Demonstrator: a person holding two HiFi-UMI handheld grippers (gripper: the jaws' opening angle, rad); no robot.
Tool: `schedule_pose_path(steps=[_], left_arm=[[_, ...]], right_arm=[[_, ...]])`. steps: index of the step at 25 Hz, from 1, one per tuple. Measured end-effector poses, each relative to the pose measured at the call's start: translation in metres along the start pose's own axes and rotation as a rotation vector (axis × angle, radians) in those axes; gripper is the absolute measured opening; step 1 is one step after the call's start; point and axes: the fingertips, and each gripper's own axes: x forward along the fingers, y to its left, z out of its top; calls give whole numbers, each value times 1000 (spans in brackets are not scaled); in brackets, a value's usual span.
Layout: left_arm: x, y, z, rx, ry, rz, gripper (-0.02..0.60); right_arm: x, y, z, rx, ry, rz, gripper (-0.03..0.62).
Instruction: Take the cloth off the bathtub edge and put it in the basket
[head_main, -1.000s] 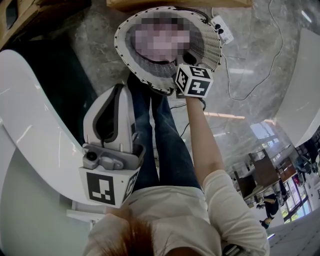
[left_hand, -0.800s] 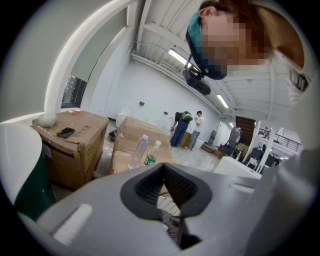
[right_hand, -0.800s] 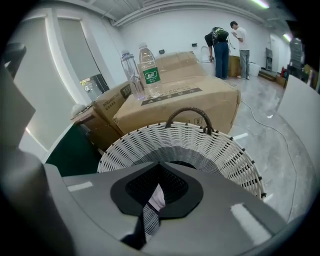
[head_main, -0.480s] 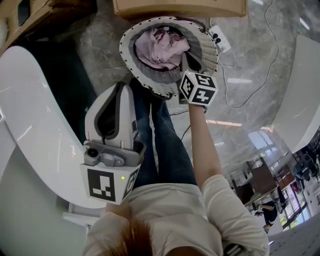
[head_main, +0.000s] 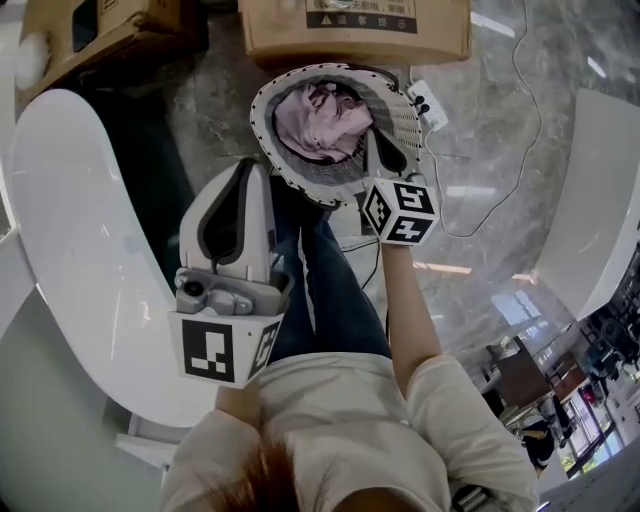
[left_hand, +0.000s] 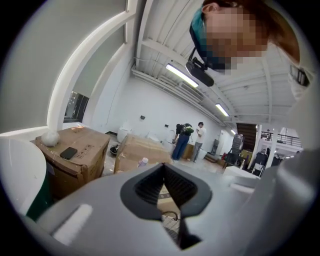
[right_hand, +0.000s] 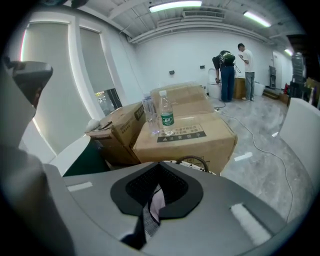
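cloth (head_main: 320, 118): lying in basket (head_main: 408, 100) (job looks done)
right gripper (head_main: 377, 152): shut, empty, we lifted it away
left gripper (head_main: 250, 166): shut too

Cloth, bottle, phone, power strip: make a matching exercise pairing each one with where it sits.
Things:
1. pink cloth
2. green-labelled bottle
3. dark phone
4. white power strip

Places:
A. flat on the left-hand cardboard box
B. on the floor next to the basket
C. inside the basket
D. upright on the cardboard box behind the basket

Pairs: 1-C, 2-D, 3-A, 4-B.
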Motion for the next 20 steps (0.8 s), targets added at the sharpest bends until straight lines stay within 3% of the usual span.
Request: schedule_pose_path(steps=[20], left_arm=[[-35,-31,121,66,-155,-59,49]], right_arm=[[-163,84,155,-82,-257,138,-3]])
